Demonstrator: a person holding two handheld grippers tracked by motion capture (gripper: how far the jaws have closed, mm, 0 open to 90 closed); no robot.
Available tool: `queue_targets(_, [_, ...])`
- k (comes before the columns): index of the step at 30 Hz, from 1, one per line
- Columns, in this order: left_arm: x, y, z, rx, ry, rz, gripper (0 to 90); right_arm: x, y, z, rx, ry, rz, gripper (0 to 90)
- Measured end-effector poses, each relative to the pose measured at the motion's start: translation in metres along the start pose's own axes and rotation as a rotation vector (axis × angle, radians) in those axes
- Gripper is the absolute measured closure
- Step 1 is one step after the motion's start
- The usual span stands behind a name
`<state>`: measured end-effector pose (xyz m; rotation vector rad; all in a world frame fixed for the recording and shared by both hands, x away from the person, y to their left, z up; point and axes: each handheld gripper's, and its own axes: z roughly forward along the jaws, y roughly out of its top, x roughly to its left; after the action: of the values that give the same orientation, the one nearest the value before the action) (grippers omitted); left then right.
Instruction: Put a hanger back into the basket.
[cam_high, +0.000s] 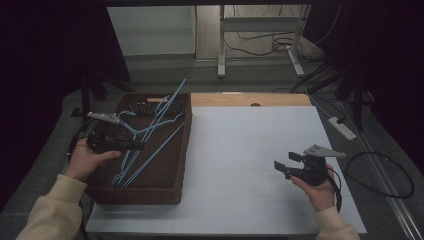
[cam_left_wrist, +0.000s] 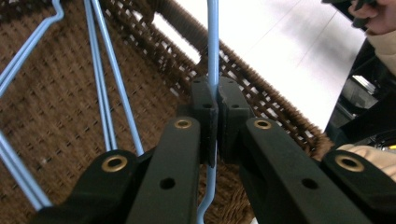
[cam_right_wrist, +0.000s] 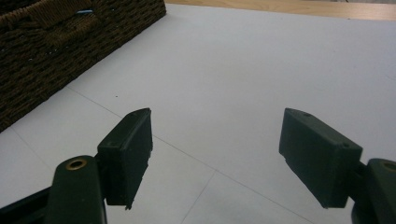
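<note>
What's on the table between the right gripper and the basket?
Nothing: in the high view, bare white table separates the open right gripper from the basket. The right gripper view shows the same.

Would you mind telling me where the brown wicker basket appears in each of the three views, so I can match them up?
High view: the wicker basket sits left of centre on the white table top.
Left gripper view: its woven floor and rim lie behind the jaws.
Right gripper view: its side wall is in the upper left corner.
Shared landmark: the white table top beside the basket.
</note>
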<state>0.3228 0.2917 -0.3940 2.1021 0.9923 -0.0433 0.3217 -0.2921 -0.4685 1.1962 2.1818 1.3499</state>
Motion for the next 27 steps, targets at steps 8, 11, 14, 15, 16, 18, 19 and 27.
queue_targets(8, [0.012,-0.013,0.011,0.072,-0.005,-0.026,87.3,0.0,0.0,0.0,0.004,-0.002,-0.004,26.3])
queue_targets(11, [0.015,-0.016,0.015,0.094,-0.007,-0.033,87.3,0.0,-0.001,0.001,0.007,-0.002,-0.002,26.3])
queue_targets(14, [0.017,-0.018,0.02,0.115,-0.005,-0.039,87.3,0.001,-0.001,0.002,0.008,-0.002,-0.006,26.3])
queue_targets(15, [0.019,-0.019,0.022,0.118,-0.003,-0.048,87.3,0.001,-0.001,0.002,0.009,-0.002,-0.005,26.3])
queue_targets(16, [0.02,-0.02,0.023,0.123,0.001,-0.054,87.3,0.001,-0.001,0.002,0.009,-0.002,-0.004,26.3])
queue_targets(18, [0.023,-0.022,0.025,0.129,0.01,-0.069,87.3,0.0,-0.001,0.002,0.01,-0.003,-0.002,26.3])
queue_targets(19, [0.025,-0.023,0.026,0.13,0.016,-0.078,87.3,0.0,-0.001,0.002,0.01,-0.003,-0.002,26.3])
queue_targets(27, [0.037,-0.033,0.03,0.138,0.162,-0.176,87.0,0.0,-0.002,0.002,0.013,-0.007,0.003,26.3])
